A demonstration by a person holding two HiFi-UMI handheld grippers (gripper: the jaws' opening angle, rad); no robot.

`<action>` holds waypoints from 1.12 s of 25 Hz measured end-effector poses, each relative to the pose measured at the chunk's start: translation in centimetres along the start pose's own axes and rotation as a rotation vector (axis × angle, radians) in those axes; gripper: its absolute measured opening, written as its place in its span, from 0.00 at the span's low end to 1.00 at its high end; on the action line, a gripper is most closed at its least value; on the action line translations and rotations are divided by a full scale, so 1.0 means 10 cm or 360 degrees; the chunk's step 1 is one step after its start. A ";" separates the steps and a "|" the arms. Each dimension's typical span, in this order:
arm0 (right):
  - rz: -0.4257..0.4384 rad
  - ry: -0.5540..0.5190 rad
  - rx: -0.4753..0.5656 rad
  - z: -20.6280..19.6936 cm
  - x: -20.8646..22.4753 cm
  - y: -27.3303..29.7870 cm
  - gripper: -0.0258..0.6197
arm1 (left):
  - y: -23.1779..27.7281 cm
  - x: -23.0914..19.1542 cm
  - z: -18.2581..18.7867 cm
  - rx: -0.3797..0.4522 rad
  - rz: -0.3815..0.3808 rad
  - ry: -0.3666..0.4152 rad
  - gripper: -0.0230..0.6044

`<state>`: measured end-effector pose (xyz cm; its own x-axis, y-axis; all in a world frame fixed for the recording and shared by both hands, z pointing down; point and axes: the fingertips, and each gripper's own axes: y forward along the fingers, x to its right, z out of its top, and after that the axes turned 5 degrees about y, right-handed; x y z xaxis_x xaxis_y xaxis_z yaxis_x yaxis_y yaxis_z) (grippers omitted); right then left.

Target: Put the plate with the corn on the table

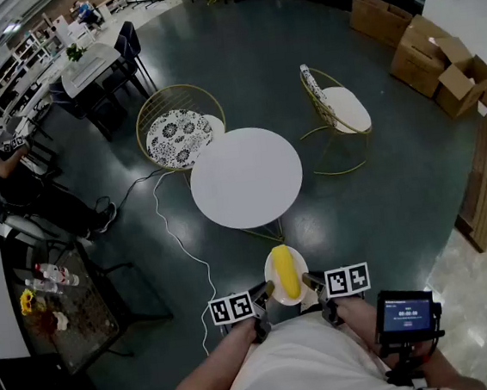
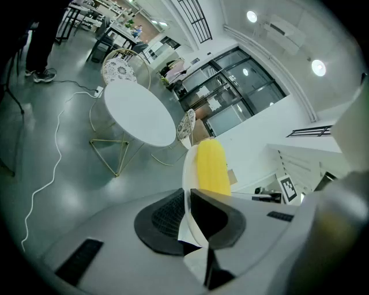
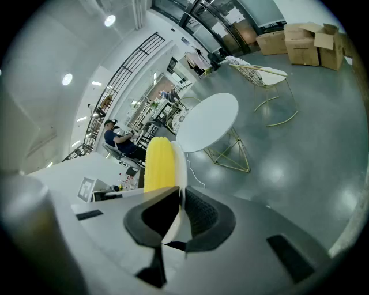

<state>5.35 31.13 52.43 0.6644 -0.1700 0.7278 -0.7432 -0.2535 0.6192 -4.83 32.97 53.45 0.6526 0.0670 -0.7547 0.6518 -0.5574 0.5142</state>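
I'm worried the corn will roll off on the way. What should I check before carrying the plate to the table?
1. Left tool shut on the plate rim: ok.
2. Right tool shut on the rim's other side: ok.
3. Corn lying along the plate's middle: ok.
4. Plate held level: cannot tell.
5. Table top bare for landing: ok.
6. Floor ahead: ok, though a white cable lies just left of the straight path.
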 end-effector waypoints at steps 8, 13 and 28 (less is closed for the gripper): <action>0.0089 0.0048 0.0060 -0.75 -0.55 0.09 0.10 | -0.86 -0.17 -0.39 0.0067 0.0020 0.0031 0.10; 0.0118 0.0026 0.0086 -1.00 -0.81 0.22 0.10 | -1.19 -0.32 -0.48 0.0087 0.0018 0.0041 0.10; 0.0138 0.0137 -0.0002 -1.42 -0.93 0.49 0.10 | -1.55 -0.57 -0.69 0.0049 0.0079 0.0018 0.10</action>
<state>-5.54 44.96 52.88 0.5881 -0.1086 0.8014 -0.7978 -0.2403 0.5529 -15.98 46.93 52.57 0.6883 0.0480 -0.7238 0.6065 -0.5855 0.5379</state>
